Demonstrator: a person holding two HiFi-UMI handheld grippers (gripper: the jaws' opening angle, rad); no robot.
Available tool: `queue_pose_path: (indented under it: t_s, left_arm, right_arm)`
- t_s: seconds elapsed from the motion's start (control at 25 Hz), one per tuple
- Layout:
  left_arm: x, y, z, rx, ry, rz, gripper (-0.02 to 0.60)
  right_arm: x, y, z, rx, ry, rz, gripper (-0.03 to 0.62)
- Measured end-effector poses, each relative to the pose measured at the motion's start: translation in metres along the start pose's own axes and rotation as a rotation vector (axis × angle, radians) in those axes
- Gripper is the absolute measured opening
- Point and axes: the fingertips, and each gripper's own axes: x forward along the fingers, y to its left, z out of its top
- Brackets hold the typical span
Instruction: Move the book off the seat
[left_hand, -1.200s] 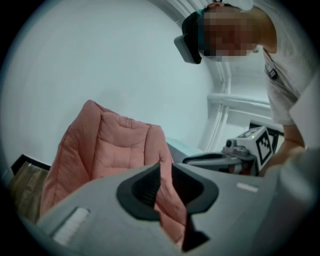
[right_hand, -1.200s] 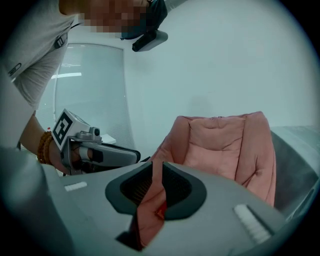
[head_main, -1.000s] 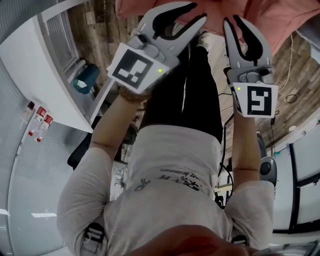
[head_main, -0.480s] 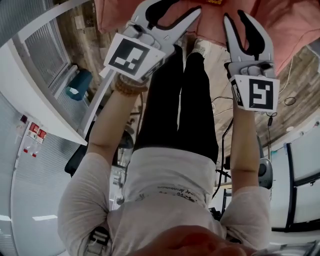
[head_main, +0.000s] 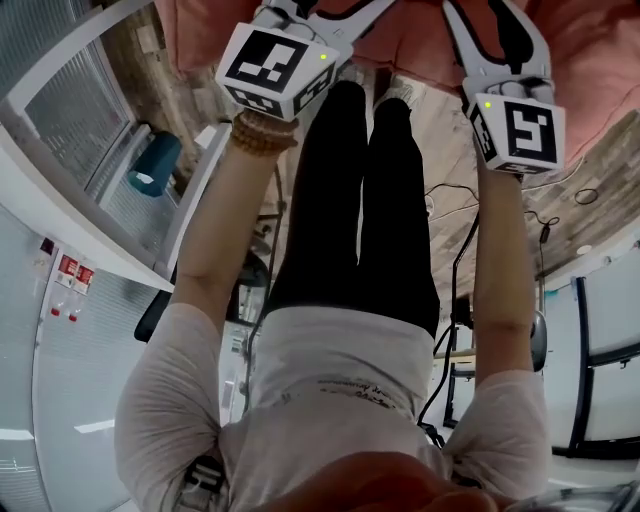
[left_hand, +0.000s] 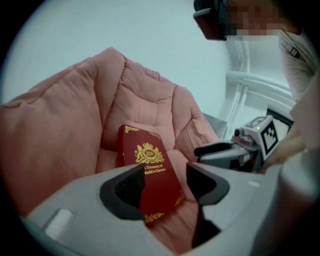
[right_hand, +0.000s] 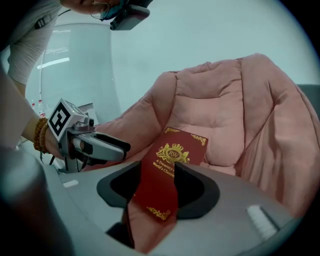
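A dark red book (left_hand: 147, 160) with gold lettering lies tilted on the pink cushioned seat (left_hand: 65, 125), leaning against its backrest; the right gripper view shows the same book (right_hand: 175, 150). My left gripper (left_hand: 165, 185) hovers in front of the book's lower end with its jaws opening. The pads do not touch the book. My right gripper (right_hand: 157, 185) hovers beside it, jaws also opening, and the book shows through the gap untouched. In the head view both marker cubes (head_main: 275, 65) (head_main: 520, 130) are near the top edge, with the fingertips cut off.
The person's black-clad legs (head_main: 360, 200) stand on the wooden floor before the pink seat (head_main: 600, 60). A teal cup-like thing (head_main: 150, 165) sits by the white wall panels at the left. Cables (head_main: 585, 195) lie on the floor at the right.
Both arms have stretched forward toward the pink seat. The grippers have moved up in the head view until their fingertips leave the top edge.
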Motion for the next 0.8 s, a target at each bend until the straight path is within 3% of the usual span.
queue_pose_path:
  t_s: [0.4, 0.56, 0.8]
  left_arm:
    - [0.037, 0.047, -0.048, -0.013, 0.094, 0.068, 0.327]
    - [0.044, 0.053, -0.059, -0.011, 0.134, 0.059, 0.373]
    - [0.061, 0.057, -0.073, -0.016, 0.184, 0.064, 0.397]
  right_arm:
    - [0.046, -0.024, -0.058, 0.064, 0.097, 0.006, 0.307]
    - [0.063, -0.026, -0.078, 0.113, 0.142, 0.013, 0.378]
    - [0.08, -0.038, -0.099, 0.143, 0.161, 0.011, 0.417]
